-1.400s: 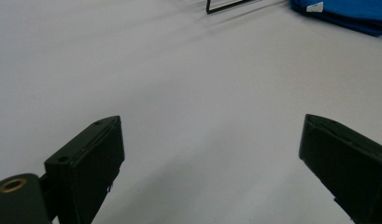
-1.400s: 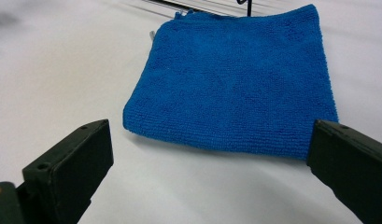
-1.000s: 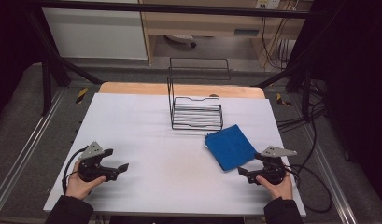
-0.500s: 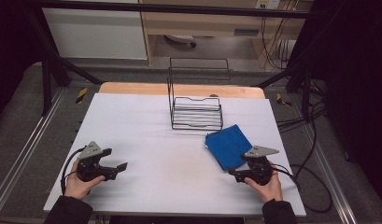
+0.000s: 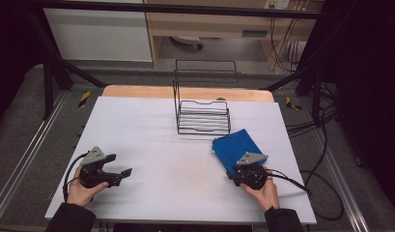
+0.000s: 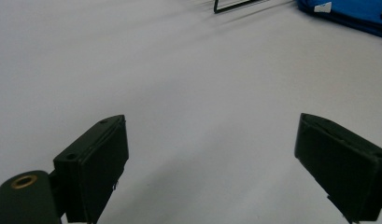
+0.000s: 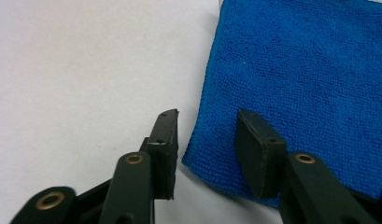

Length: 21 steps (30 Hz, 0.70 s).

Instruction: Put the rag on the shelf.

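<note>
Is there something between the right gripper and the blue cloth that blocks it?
Nothing visible does. The right gripper is open, its jaws straddling the near edge of the blue cloth, which lies flat on the table.

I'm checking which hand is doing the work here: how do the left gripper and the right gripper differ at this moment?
The left gripper has its fingers spread wide, while the right gripper has them closer together, though open. The left gripper sits over bare white table; the right gripper straddles the near edge of the folded blue cloth, one finger over the cloth and one beside it. Both are hand-held, low at the table's near side.
</note>
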Motion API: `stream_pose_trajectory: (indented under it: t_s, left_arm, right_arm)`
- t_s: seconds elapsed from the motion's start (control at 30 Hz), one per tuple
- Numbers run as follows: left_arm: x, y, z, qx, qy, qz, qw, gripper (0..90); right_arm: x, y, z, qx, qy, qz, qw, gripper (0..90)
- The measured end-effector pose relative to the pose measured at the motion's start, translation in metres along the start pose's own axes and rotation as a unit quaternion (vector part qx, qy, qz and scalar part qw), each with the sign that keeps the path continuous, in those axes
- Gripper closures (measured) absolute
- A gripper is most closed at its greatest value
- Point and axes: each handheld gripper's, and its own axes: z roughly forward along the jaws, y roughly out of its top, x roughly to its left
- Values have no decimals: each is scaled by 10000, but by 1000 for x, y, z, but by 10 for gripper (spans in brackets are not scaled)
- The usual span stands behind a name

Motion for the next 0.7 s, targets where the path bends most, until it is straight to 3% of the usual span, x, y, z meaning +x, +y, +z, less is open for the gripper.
stream_pose_trajectory:
  t_s: [0.23, 0.27, 0.3, 0.47, 0.7]
  left_arm:
    - [0, 0, 0, 14, -9, -22, 10000, 105]
    - [0, 0, 1, 24, -7, -21, 10000, 105]
    - [0, 0, 1, 24, -7, -21, 10000, 105]
    - [0, 0, 0, 15, 7, -29, 10000, 109]
    - [1, 0, -1, 0, 20, -25, 10000, 110]
  right_arm:
    - [2, 0, 3, 58, -189, -204, 9996, 690]
    - [3, 0, 3, 81, -269, -295, 9992, 748]
    - [3, 0, 3, 81, -269, -295, 9992, 748]
    - [-4, 3, 3, 180, -225, -61, 9996, 835]
    - [-6, 7, -1, 95, -145, 209, 9996, 851]
